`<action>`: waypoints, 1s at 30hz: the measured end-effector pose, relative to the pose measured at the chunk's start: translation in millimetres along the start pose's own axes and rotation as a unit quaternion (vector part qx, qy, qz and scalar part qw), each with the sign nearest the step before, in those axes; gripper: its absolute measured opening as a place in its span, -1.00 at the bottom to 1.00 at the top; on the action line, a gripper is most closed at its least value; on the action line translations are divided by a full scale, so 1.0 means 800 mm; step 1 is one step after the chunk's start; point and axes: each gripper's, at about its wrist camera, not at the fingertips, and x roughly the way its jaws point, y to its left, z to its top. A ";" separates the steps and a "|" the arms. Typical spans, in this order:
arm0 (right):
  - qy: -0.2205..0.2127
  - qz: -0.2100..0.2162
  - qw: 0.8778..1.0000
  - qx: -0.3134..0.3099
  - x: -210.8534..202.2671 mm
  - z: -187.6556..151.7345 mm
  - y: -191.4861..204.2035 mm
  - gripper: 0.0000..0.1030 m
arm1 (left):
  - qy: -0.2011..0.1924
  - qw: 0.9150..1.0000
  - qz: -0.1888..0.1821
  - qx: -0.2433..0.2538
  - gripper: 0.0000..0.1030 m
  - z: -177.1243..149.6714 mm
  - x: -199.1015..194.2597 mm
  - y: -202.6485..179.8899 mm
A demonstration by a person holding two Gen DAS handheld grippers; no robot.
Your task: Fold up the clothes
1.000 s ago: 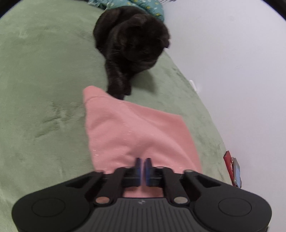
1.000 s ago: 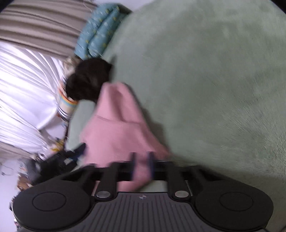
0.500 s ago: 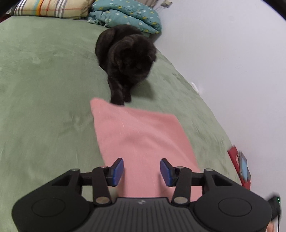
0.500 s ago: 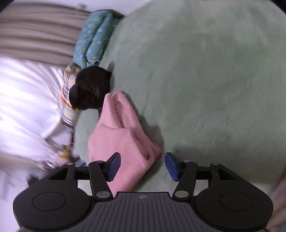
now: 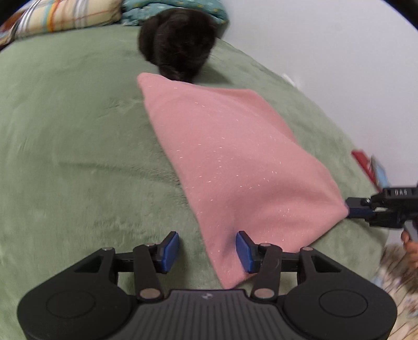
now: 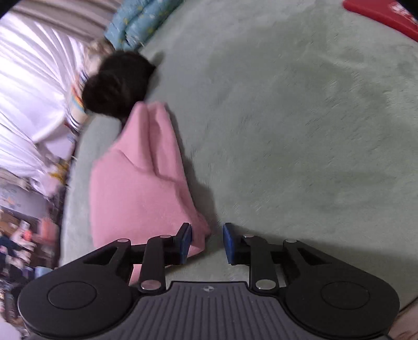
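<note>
A folded pink garment (image 5: 235, 162) lies flat on the green bed cover (image 5: 65, 146). My left gripper (image 5: 207, 251) is open just above the garment's near corner, its jaws apart and holding nothing. In the left wrist view the right gripper's fingertips (image 5: 358, 208) sit at the garment's right corner. In the right wrist view the pink garment (image 6: 138, 177) lies to the left, and my right gripper (image 6: 206, 242) is open with the garment's corner just inside its left pad.
A black cat (image 5: 177, 44) sits at the garment's far corner, also seen as the cat (image 6: 117, 81) in the right wrist view. A striped pillow (image 5: 65, 14) and teal blanket (image 6: 138, 21) lie beyond. A red item (image 5: 365, 164) sits by the wall at the bed's edge.
Both grippers have opened and let go of the pink garment, which now lies flat. Both have drawn back slightly from it. The cat has turned its head down.
</note>
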 end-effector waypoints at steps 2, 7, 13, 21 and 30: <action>-0.004 0.023 0.999 -0.025 -0.004 0.022 0.005 -0.23 | 0.000 1.000 -0.007 -0.012 -0.06 -0.001 -0.002 0.005; -0.001 0.088 0.996 -0.034 0.043 0.088 0.028 -0.23 | 0.006 0.999 -0.010 -0.031 -0.05 -0.003 -0.003 0.007; 0.024 0.085 0.995 -0.052 0.150 0.176 0.062 -0.47 | 0.009 0.999 -0.006 -0.053 -0.04 -0.006 -0.009 0.006; 0.040 0.048 0.986 -0.155 0.193 0.188 0.108 -0.87 | 0.013 0.997 -0.011 -0.069 0.01 -0.006 -0.006 0.012; -0.007 0.075 0.980 -0.184 0.176 0.201 0.144 -0.93 | 0.007 0.997 -0.020 -0.077 0.03 -0.009 -0.005 0.019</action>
